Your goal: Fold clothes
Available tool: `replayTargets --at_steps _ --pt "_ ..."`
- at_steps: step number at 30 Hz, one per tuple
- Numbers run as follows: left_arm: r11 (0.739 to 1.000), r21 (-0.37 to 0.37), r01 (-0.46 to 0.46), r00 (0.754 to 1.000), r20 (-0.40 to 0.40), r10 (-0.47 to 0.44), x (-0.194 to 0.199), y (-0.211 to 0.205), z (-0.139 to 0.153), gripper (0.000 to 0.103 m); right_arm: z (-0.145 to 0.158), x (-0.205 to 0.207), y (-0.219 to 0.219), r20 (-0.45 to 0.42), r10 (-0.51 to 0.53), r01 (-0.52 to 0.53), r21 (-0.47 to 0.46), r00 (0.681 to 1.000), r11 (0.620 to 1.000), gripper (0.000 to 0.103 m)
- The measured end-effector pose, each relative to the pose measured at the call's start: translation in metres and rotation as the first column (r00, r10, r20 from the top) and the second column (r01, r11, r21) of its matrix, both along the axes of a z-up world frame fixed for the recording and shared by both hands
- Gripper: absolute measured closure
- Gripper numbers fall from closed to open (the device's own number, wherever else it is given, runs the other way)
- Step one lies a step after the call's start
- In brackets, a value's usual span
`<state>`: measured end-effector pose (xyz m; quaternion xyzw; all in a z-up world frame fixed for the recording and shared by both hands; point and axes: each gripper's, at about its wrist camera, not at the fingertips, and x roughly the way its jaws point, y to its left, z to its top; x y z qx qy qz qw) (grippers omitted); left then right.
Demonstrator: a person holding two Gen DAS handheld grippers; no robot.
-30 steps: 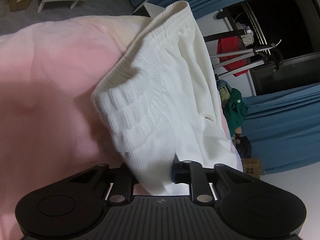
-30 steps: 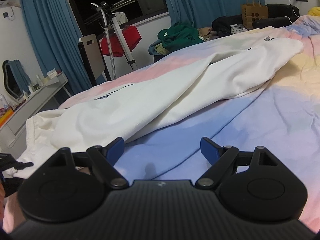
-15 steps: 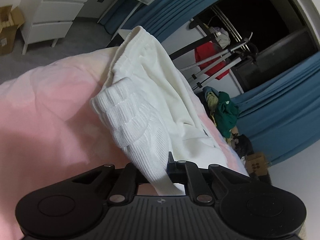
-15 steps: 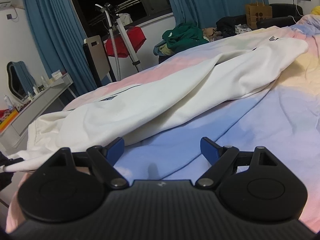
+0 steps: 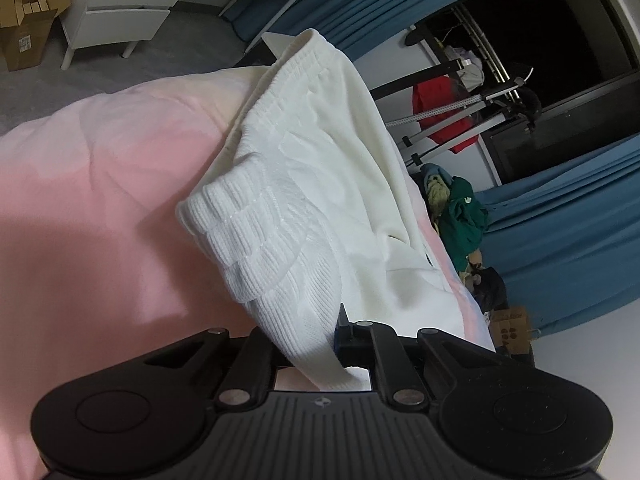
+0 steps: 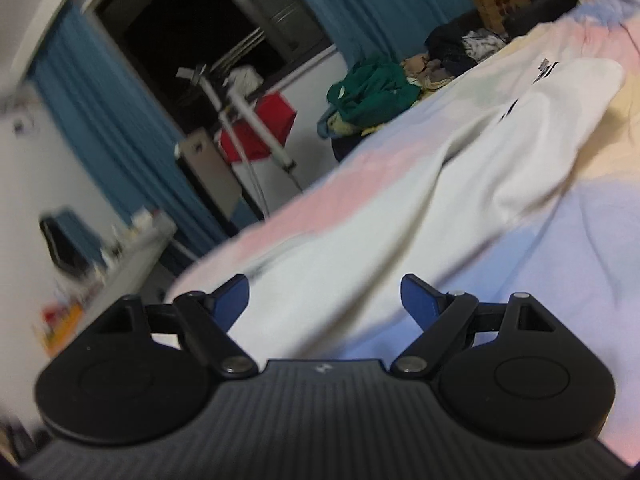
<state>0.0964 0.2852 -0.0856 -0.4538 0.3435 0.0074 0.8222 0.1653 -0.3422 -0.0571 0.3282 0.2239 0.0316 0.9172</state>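
Observation:
White trousers (image 5: pixel 320 184) lie along a bed with a pastel pink, blue and yellow sheet (image 5: pixel 100 184). My left gripper (image 5: pixel 320 344) is shut on the ribbed waistband end of the white trousers and holds it up off the sheet; its fingertips are hidden by the cloth. In the right wrist view the trousers (image 6: pixel 400 232) stretch away to the upper right. My right gripper (image 6: pixel 325 300) is open and empty, low over the trousers, with the cloth between its blue fingertips (image 6: pixel 416 292). This view is blurred.
A pile of clothes with a green garment (image 6: pixel 372 92) lies beyond the bed's far side. A stand with a red cloth (image 6: pixel 260 128) is by the dark window. White drawers (image 5: pixel 120 12) and a cardboard box (image 5: pixel 28 20) stand on the floor past the bed's edge.
My right gripper has swung and moved left over the trousers, tilting the view. My left gripper has kept its hold on the waistband and shifted a little.

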Motion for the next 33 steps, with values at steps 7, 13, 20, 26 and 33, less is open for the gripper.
replayTargets --at_steps 7,13,20,26,33 --pt "1.000 0.005 -0.016 1.000 0.024 0.016 0.008 -0.001 0.001 0.093 -0.030 0.095 -0.053 -0.087 -0.072 0.084 0.136 0.994 0.987 0.026" --pt "0.999 0.015 -0.028 0.999 0.047 0.027 0.018 0.001 0.000 0.093 -0.088 0.137 -0.061 -0.147 -0.090 0.123 0.228 0.985 0.966 0.058" --pt "1.000 0.028 -0.001 0.994 0.105 -0.002 0.028 0.009 0.006 0.093 -0.084 0.145 -0.046 -0.069 -0.092 0.101 0.135 0.993 0.986 0.094" --pt "1.000 -0.003 -0.014 0.994 0.107 0.014 0.023 0.017 0.005 0.094 -0.051 0.115 -0.044 -0.014 -0.130 0.130 0.142 0.991 0.981 0.096" --pt "0.995 -0.052 -0.081 0.987 0.132 0.087 -0.007 0.042 0.010 0.094 -0.004 0.034 -0.034 -0.044 -0.127 0.130 0.078 0.991 0.989 0.097"
